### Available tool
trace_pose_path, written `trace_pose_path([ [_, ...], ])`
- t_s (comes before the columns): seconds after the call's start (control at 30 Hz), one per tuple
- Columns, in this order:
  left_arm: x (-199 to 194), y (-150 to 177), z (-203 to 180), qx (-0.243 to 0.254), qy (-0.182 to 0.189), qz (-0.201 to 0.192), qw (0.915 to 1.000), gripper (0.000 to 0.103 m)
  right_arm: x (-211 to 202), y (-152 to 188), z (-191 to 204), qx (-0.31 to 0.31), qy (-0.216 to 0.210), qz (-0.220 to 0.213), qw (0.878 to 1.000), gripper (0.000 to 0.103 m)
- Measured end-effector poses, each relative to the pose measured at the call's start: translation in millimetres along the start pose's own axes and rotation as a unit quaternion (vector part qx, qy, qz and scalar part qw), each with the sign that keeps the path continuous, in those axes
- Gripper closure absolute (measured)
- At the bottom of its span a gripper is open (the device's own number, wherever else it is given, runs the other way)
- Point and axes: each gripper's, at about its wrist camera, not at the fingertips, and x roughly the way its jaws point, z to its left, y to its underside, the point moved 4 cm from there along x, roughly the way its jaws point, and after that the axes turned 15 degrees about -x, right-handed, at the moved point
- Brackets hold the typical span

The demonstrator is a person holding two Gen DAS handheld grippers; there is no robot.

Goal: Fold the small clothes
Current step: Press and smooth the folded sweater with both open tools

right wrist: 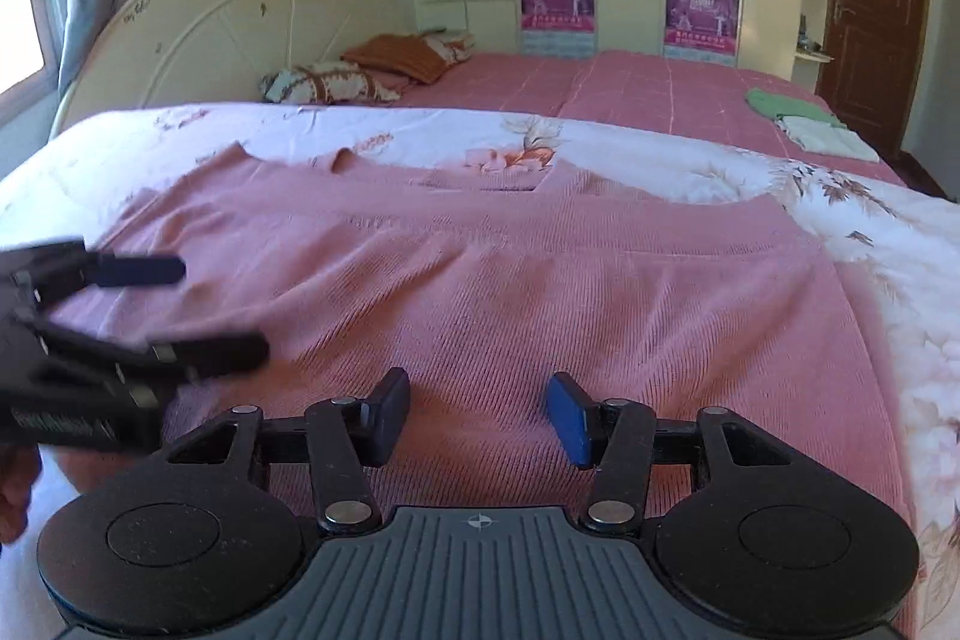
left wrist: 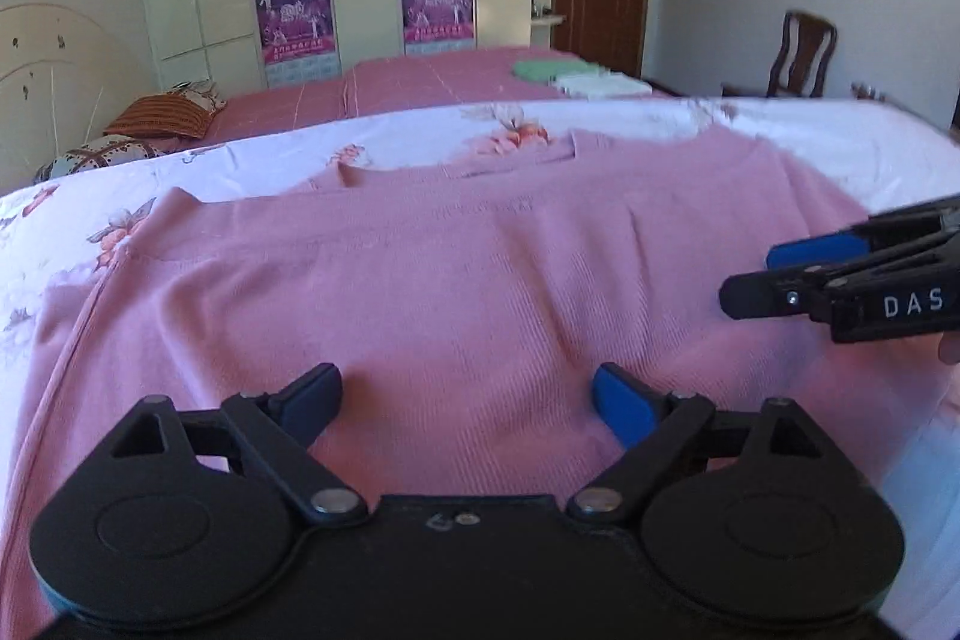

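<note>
A pink ribbed knit garment (left wrist: pixel 456 274) lies spread flat on a white floral sheet (left wrist: pixel 72 244), its neckline at the far side. My left gripper (left wrist: pixel 467 400) hovers over the garment's near part, jaws wide open with nothing between them. My right gripper (right wrist: pixel 478 415) is over the same garment (right wrist: pixel 540 292), jaws about half apart and empty. In the left wrist view the right gripper (left wrist: pixel 750 274) comes in from the right edge. In the right wrist view the left gripper (right wrist: pixel 225 310) shows blurred at the left. Part of a hand shows behind each.
Beyond the floral sheet (right wrist: pixel 720 160) lies a pink checked bedspread (left wrist: pixel 420 82) with a folded green cloth (left wrist: pixel 552 69) and a folded white cloth (left wrist: pixel 600 85). Pillows (right wrist: pixel 336 82) sit by the cream headboard (right wrist: pixel 210 22). A wardrobe, a brown door and a wooden chair (left wrist: pixel 801 55) stand behind.
</note>
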Motion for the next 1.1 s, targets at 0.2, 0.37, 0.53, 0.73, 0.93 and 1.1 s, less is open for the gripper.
trace_pose_path([
  [0.2, -5, -6, 53, -0.038, -0.065, 0.000, 0.9972, 0.011, -22, 5, -40, 0.025, 0.045, 0.004, 0.999, 0.052],
  [0.37, -18, -8, 83, -0.076, -0.080, -0.006, 0.9938, 0.019, -18, 17, -58, 0.022, 0.068, 0.044, 0.996, 0.052],
  [0.53, -52, -6, 52, -0.054, -0.044, -0.039, 0.9968, 0.017, -51, 19, -50, 0.043, 0.064, -0.002, 0.997, 0.052],
  [0.73, -28, 24, 5, -0.009, -0.046, 0.020, 0.9987, 0.011, -42, 22, -5, -0.005, 0.032, 0.013, 0.999, 0.052],
  [0.93, -51, 44, 18, -0.002, -0.076, 0.009, 0.9970, 0.010, -60, 68, 5, -0.059, 0.061, 0.034, 0.996, 0.052],
  [1.1, -67, 47, 42, -0.020, -0.098, 0.009, 0.9949, 0.007, -73, 68, -4, -0.021, 0.055, 0.036, 0.998, 0.052],
])
